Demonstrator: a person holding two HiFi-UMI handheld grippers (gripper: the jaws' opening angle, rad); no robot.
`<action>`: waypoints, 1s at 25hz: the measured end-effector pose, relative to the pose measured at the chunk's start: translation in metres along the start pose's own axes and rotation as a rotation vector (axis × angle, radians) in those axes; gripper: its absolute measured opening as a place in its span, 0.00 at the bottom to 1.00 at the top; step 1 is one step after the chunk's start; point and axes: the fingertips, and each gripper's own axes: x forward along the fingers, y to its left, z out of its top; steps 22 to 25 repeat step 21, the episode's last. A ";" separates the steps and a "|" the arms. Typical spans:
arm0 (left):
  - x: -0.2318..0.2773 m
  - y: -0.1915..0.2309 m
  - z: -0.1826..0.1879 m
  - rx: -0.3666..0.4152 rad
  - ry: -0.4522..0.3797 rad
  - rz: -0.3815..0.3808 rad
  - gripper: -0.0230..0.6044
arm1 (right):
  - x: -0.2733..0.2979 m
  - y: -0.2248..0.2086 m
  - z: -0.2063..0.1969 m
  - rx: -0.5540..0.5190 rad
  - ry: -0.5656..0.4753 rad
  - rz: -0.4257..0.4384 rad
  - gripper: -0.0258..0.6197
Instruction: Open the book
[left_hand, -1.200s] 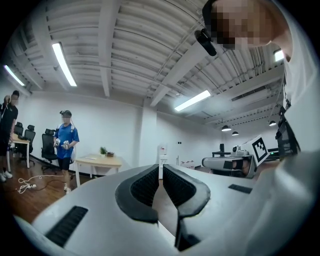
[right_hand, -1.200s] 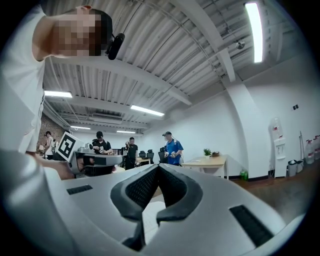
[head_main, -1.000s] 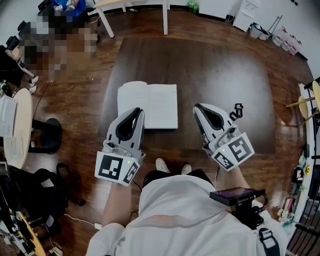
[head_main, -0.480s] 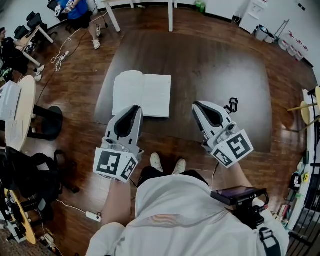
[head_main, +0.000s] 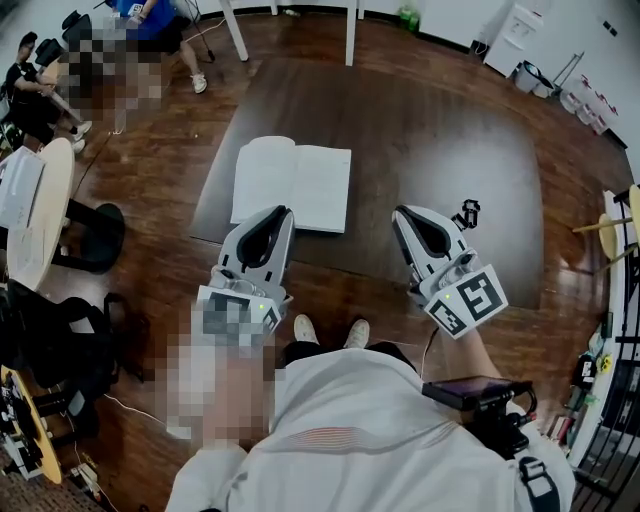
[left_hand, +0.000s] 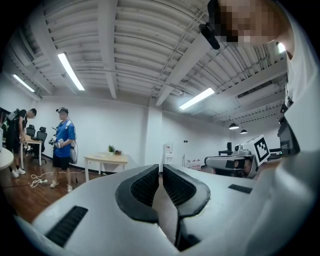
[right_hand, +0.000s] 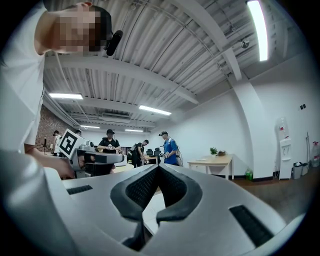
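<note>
**Both grippers ease back from an opened book**

Drawn back a little toward the near edge of the table (head_main: 430, 140) since a second ago, the two hand-held grippers now sit side by side, and the head camera's framing has shifted slightly with them. The book (head_main: 292, 185) lies open and flat, pages up, close to the table's near left corner; its print is too small to read.

The left gripper (head_main: 282, 212) points at the book's near edge and its tip overlaps that edge in the head view, though contact cannot be judged. Its own view shows the dark ribbed pads (left_hand: 148, 186) pressed together at the tips, with nothing between them.

The right gripper (head_main: 399, 212) is at the table's near edge, well apart from the book on its right, its jaws likewise closed and empty. Its marker cube (head_main: 466, 300) carries black-and-white square patterns and no words.

The person in a white shirt (head_main: 360, 420) stands at the near edge, light shoes (head_main: 327, 330) just visible below the grippers.
</note>
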 end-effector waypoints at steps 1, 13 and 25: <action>-0.002 0.005 -0.001 -0.001 0.001 -0.001 0.10 | 0.003 0.004 -0.001 -0.001 0.001 0.000 0.04; -0.001 0.016 -0.004 0.000 0.006 -0.025 0.10 | 0.014 0.012 -0.002 -0.003 0.005 -0.007 0.04; -0.002 0.018 -0.006 -0.003 0.012 -0.021 0.09 | 0.016 0.015 -0.002 -0.003 0.004 0.003 0.04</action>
